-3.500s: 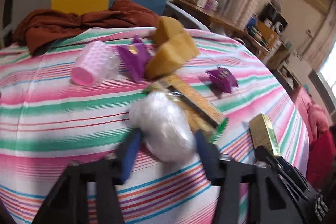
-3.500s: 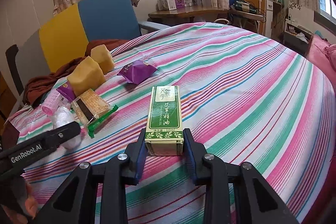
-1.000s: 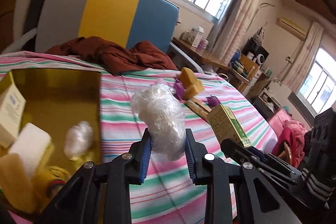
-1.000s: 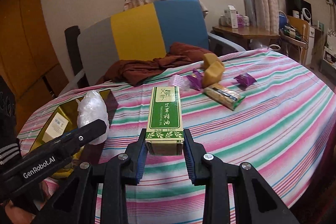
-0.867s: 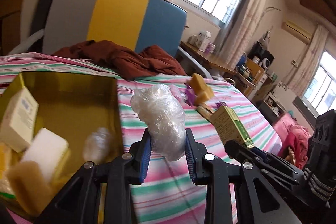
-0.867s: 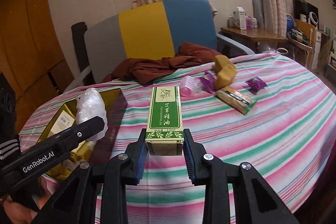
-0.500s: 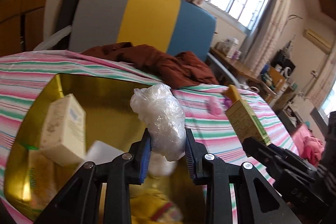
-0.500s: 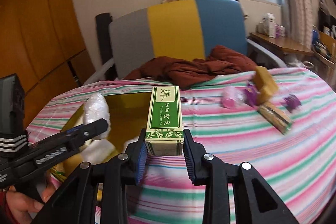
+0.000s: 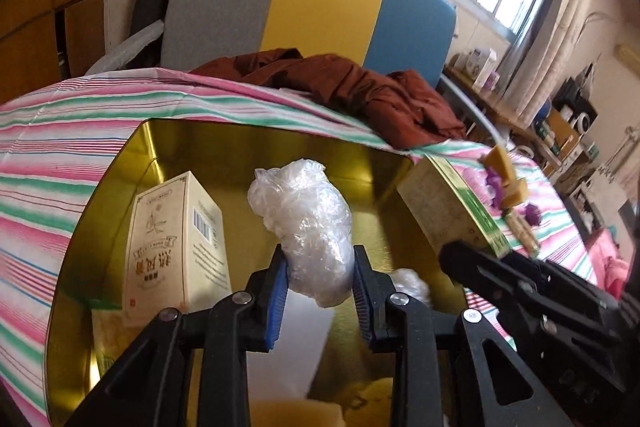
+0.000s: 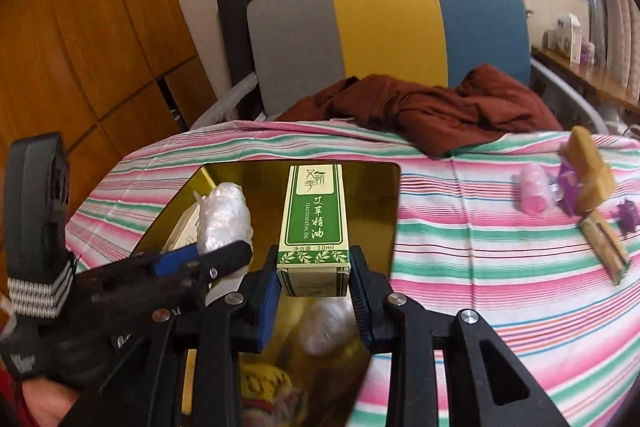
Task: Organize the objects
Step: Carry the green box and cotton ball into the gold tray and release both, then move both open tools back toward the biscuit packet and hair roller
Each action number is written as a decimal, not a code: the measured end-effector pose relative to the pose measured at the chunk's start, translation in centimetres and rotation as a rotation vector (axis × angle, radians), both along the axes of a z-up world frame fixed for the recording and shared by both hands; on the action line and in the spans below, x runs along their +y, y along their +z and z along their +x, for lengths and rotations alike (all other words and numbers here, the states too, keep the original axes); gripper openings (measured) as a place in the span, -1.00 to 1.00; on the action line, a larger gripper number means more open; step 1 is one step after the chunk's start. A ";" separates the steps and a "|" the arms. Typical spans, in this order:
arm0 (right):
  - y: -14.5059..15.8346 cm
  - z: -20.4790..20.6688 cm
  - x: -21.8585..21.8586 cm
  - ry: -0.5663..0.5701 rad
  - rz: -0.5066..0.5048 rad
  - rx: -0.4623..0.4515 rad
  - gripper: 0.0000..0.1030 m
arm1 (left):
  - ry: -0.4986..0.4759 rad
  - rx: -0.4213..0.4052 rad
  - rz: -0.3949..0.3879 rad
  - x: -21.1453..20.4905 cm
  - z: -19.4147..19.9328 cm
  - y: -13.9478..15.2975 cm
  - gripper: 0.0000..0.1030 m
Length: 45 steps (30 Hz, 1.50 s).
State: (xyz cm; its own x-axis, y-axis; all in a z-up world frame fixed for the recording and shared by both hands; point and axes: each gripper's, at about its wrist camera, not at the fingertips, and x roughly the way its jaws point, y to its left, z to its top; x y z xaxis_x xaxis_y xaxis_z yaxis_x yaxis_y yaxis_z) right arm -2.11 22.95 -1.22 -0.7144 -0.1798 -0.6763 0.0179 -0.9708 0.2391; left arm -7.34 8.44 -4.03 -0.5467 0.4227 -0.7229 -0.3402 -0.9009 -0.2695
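Observation:
My left gripper (image 9: pixel 319 291) is shut on a clear plastic-wrapped bundle (image 9: pixel 305 223) and holds it above the gold tin tray (image 9: pixel 240 143). My right gripper (image 10: pixel 313 287) is shut on a green and white essential-oil box (image 10: pixel 314 219), also over the tray (image 10: pixel 368 179). The box shows in the left wrist view (image 9: pixel 452 211) at the right, the bundle in the right wrist view (image 10: pixel 224 219) at the left. In the tray lie a cream carton (image 9: pixel 176 243), a white block (image 9: pixel 296 339), another wrapped bundle (image 10: pixel 328 323) and yellow items.
On the striped tablecloth (image 10: pixel 480 267) at the right lie a pink roller (image 10: pixel 534 193), purple packets (image 10: pixel 568 187), yellow sponges (image 10: pixel 588 167) and a snack pack (image 10: pixel 604 247). A brown cloth (image 10: pixel 440 111) lies at the far edge before a grey, yellow and blue chair (image 10: pixel 384 31).
Both grippers have swung left with their loads, from the table's right side to above the gold tray. The tray now fills the lower middle of both views.

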 end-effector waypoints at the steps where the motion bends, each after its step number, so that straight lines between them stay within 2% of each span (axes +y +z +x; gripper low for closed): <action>1: -0.1 -0.4 -0.1 -0.003 -0.012 -0.009 -0.38 | 0.005 -0.004 -0.004 0.0 -0.2 -0.2 -0.41; 3: -0.7 -1.5 0.2 -0.018 -0.036 -0.035 -0.37 | 0.007 -0.018 -0.007 0.1 -0.6 -0.5 -0.41; 6: -1.9 -3.1 0.5 -0.032 -0.055 -0.096 -0.28 | 0.042 -0.032 -0.025 -0.1 -1.1 -1.0 -0.27; 8: -2.4 -3.1 0.7 -0.037 -0.057 -0.118 -0.26 | 0.050 -0.026 -0.018 -0.3 -1.0 -1.0 -0.03; 11: -2.2 -1.9 1.1 -0.037 -0.074 -0.089 -0.25 | 0.059 0.006 -0.020 -0.5 -0.4 -0.6 0.29; 15: -1.5 -0.3 1.4 -0.033 -0.077 -0.047 -0.25 | 0.098 0.020 -0.003 -1.0 0.4 0.0 0.50; 17: -1.3 0.2 1.6 -0.036 -0.070 -0.041 -0.25 | 0.129 0.022 0.011 -1.4 0.9 0.3 0.71; 20: -1.0 0.9 1.9 -0.041 -0.066 -0.028 -0.25 | 0.179 0.040 0.016 -1.9 2.0 1.0 0.91; 26: -0.3 2.8 3.0 -0.059 -0.030 0.000 -0.25 | 0.216 0.074 0.021 -1.8 3.6 2.1 0.98; 30: -0.3 3.9 4.6 -0.083 -0.017 0.002 -0.25 | 0.204 0.079 0.045 -1.0 4.5 2.8 0.99; 34: -0.7 5.1 6.7 -0.124 -0.018 -0.003 -0.25 | 0.159 0.078 0.049 0.7 5.5 3.2 0.99; 42: -2.4 7.4 10.7 -0.227 -0.033 -0.038 -0.25 | 0.046 0.151 0.010 5.3 8.4 4.1 0.99; 45: -3.0 8.2 11.9 -0.247 -0.024 -0.053 -0.25 | 0.004 0.151 0.002 6.7 9.1 4.2 0.99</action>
